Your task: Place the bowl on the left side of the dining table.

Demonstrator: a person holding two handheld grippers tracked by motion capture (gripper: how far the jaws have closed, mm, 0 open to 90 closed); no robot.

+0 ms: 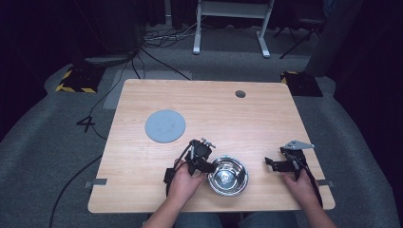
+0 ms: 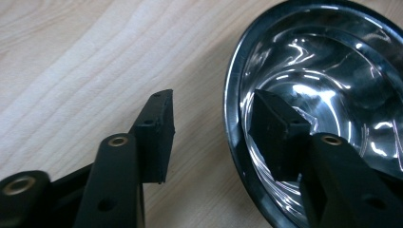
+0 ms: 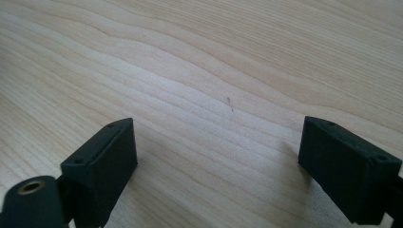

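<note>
Near the desk's (image 1: 142,190) front edge sits a steel bowl (image 1: 228,176). Left tool (image 2: 216,133), spread, straddles its rim, one jaw inside, likely readying a pinch. Right tool (image 3: 216,161) hovers spread above bare wood, idle.

The table (image 1: 266,118) was light brown wood with wavy lines. The bowl (image 1: 228,176) was shiny silver. The round mat (image 1: 165,126) was grey. Both grippers were black.
</note>
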